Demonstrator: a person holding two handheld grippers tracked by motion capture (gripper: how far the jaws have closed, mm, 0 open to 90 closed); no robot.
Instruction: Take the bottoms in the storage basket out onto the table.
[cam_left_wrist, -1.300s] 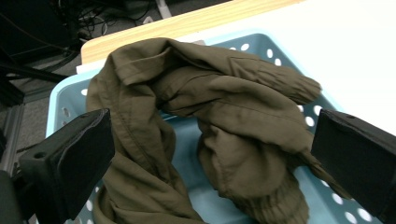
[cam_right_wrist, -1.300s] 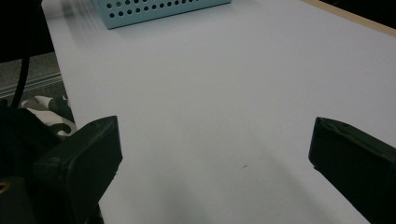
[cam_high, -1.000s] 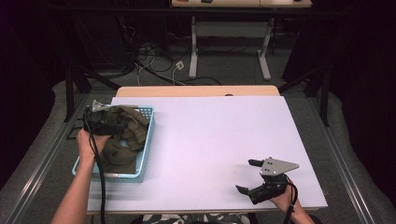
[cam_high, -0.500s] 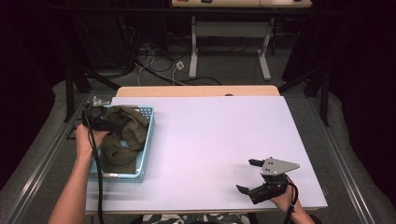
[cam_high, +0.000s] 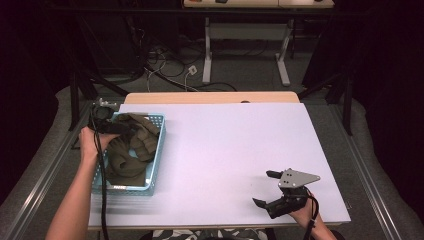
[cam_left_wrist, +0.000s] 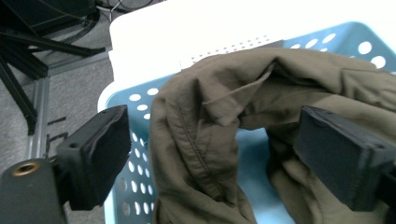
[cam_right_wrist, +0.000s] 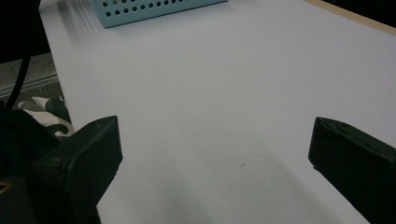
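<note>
An olive-brown cloth (cam_high: 127, 157) lies bunched in a light blue perforated basket (cam_high: 156, 150) at the table's left side. My left gripper (cam_high: 129, 131) hovers over the basket's far end, open. In the left gripper view a fold of the cloth (cam_left_wrist: 224, 93) rises between the two wide-apart jaws of the left gripper (cam_left_wrist: 212, 133), with the basket wall (cam_left_wrist: 135, 154) below. My right gripper (cam_high: 261, 188) rests near the front right of the white table (cam_high: 235, 145), open and with nothing in it. The right gripper (cam_right_wrist: 215, 135) points across the bare table toward the basket (cam_right_wrist: 154, 8).
A wooden strip (cam_high: 210, 97) edges the table's far side. Beyond it, cables and desk legs (cam_high: 207, 55) sit on the grey floor. Metal rails (cam_high: 45, 170) run along both sides of the table. Dark patterned fabric (cam_right_wrist: 44, 109) shows below the near edge.
The left hand and its gripper have shifted slightly over the basket's far left end. The right gripper has stayed where it was.
</note>
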